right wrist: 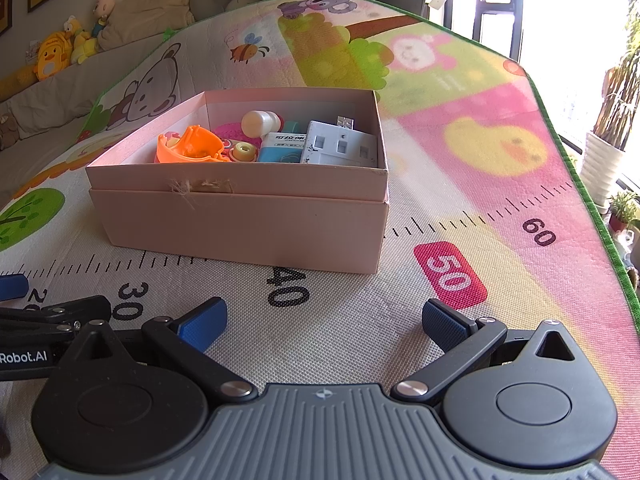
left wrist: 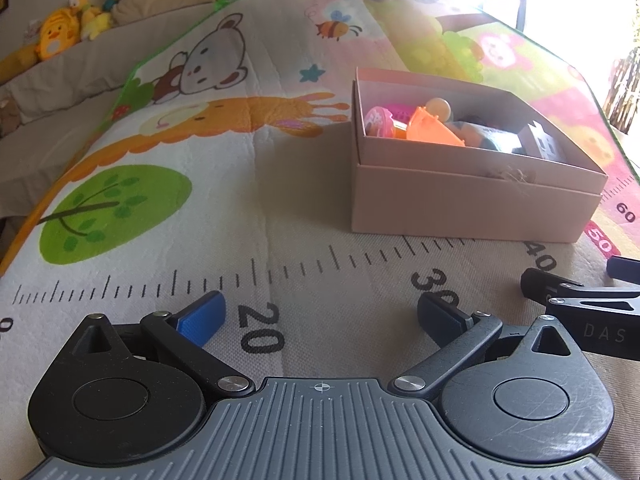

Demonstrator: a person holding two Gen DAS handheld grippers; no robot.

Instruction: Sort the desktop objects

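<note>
Surface: a quilted play mat [right wrist: 460, 120] printed with cartoon animals, a bee, a green tree and a numbered ruler strip running past 20, 30, 40, 50 and 60.
Box: a pink cardboard box [right wrist: 248, 220] stands on the mat just beyond the 40 mark, lid off, nested in a slightly wider base.
Contents: orange plastic toy [right wrist: 192, 146], white USB hub [right wrist: 340, 148], blue-and-white eraser [right wrist: 282, 148], a cream capsule-like piece [right wrist: 260, 122], all inside the box.
Left gripper [left wrist: 320, 316]: jaws spread wide, nothing between them, low over the mat near 20–30.
Right gripper [right wrist: 324, 320]: jaws spread wide, empty, facing the box.
Room: grey sofa [left wrist: 52, 80] with plush toys [left wrist: 60, 34] behind; bright window and potted plants [right wrist: 612, 128] on the right.
</note>
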